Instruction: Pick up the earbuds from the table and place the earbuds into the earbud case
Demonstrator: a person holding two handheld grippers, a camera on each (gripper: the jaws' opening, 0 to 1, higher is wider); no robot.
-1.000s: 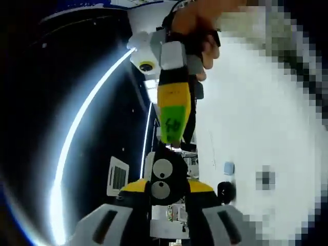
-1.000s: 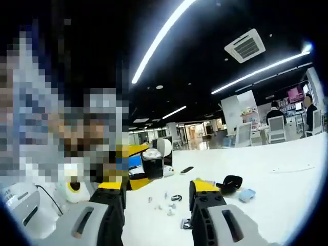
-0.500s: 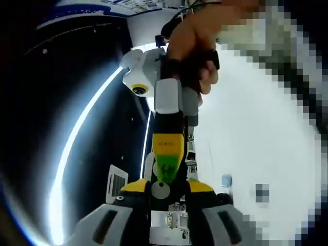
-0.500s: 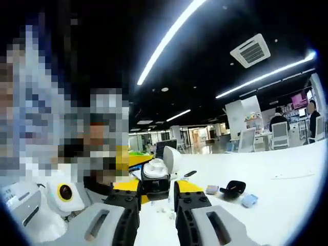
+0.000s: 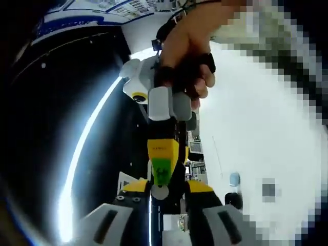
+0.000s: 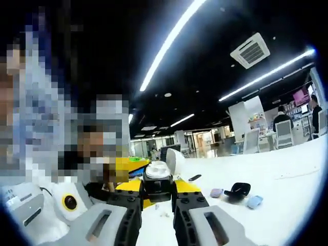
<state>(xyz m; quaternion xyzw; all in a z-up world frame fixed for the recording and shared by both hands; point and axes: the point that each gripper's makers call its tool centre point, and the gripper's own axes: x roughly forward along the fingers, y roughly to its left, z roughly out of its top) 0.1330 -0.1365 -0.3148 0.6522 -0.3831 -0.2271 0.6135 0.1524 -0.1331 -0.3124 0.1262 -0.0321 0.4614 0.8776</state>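
Observation:
The black earbud case (image 6: 157,185) is held up in the air, its white lid (image 6: 176,160) open and something white (image 6: 156,169) sitting in its top. My right gripper (image 6: 157,196) has its jaws drawn in tight against both sides of the case. In the left gripper view, my left gripper (image 5: 168,188) grips the same dark case (image 5: 177,197). The right gripper (image 5: 162,177), yellow with a green tag, comes down onto it from above, held by a hand (image 5: 187,56). I cannot make out loose earbuds.
A white table (image 6: 287,195) stretches off to the right, with a black open case-like item (image 6: 237,189), a small blue item (image 6: 253,201), a pale item (image 6: 216,192) and a dark flat item (image 6: 193,178) on it. Seated people and chairs are far back right.
My right gripper, open a second ago, has moved in to the case and closed on it. In the left gripper view the right gripper has slid down between my left jaws.

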